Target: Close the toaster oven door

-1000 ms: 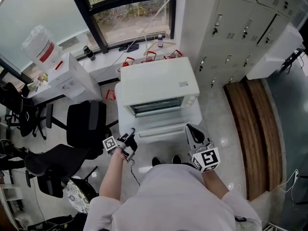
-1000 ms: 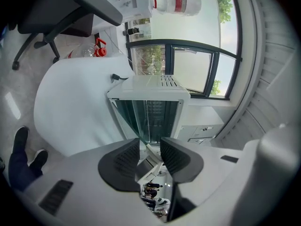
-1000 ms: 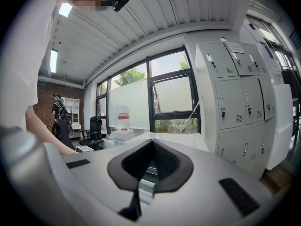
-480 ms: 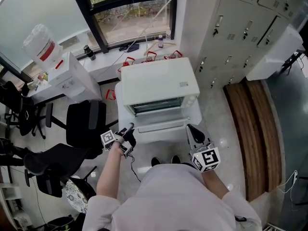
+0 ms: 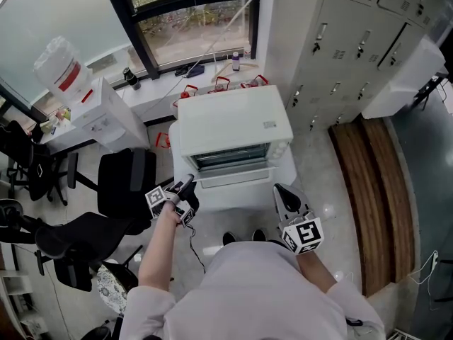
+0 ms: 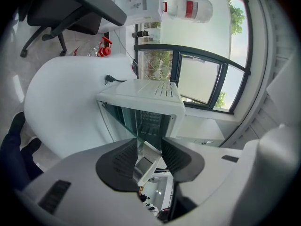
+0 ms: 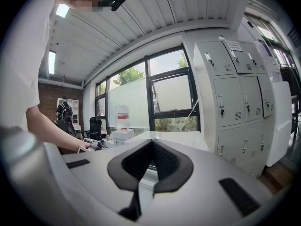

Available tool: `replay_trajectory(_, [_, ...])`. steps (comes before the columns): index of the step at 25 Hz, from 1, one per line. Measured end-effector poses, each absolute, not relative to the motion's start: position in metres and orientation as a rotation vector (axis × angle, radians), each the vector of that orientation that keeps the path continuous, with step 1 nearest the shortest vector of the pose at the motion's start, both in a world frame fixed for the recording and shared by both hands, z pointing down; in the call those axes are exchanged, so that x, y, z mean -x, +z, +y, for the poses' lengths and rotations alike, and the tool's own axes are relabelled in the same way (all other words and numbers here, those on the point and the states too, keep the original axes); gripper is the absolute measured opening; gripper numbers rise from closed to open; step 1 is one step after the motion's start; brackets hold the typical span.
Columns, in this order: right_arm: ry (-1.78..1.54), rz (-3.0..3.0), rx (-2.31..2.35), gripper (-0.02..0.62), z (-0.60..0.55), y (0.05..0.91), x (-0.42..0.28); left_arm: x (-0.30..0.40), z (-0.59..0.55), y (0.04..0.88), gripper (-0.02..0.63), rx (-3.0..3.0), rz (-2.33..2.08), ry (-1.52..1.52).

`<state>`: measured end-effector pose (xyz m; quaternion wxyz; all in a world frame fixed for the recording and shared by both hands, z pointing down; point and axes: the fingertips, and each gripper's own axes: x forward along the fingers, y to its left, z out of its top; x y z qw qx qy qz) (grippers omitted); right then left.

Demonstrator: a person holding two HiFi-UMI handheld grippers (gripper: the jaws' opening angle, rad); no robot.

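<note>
Left gripper pinches the toaster oven door by its corner to lift it — jaws just loosened slightly. Right gripper sits closed, idle.

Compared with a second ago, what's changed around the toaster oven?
The left tongs rose toward the toaster oven, swinging the oven door up from lying flat to partly raised. Their jaws have just opened slightly, with the door's edge between them. The right tongs, shut and empty, stayed put, and so did the toaster oven itself.
</note>
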<state>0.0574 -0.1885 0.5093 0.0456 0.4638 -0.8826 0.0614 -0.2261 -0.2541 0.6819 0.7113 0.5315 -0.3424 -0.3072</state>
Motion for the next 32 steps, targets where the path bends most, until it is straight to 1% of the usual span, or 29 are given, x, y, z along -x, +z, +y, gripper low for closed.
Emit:
replay_trajectory(23, [0.190, -2.707, -1.404, 0.008, -0.192, 0.511, -0.053, 0.243, -0.265, 0.625, 0.155, -1.373, -0.686, -0.862])
replay_trajectory(28, [0.190, -2.711, -1.414, 0.008, -0.192, 0.509, -0.057, 0.242, -0.260, 0.591, 0.153, -1.581, -0.790, -0.858])
replay_trajectory(32, [0.189, -2.726, -1.424, 0.008, -0.192, 0.504, -0.060, 0.236, -0.251, 0.548, 0.153, -1.806, -0.899, -0.854])
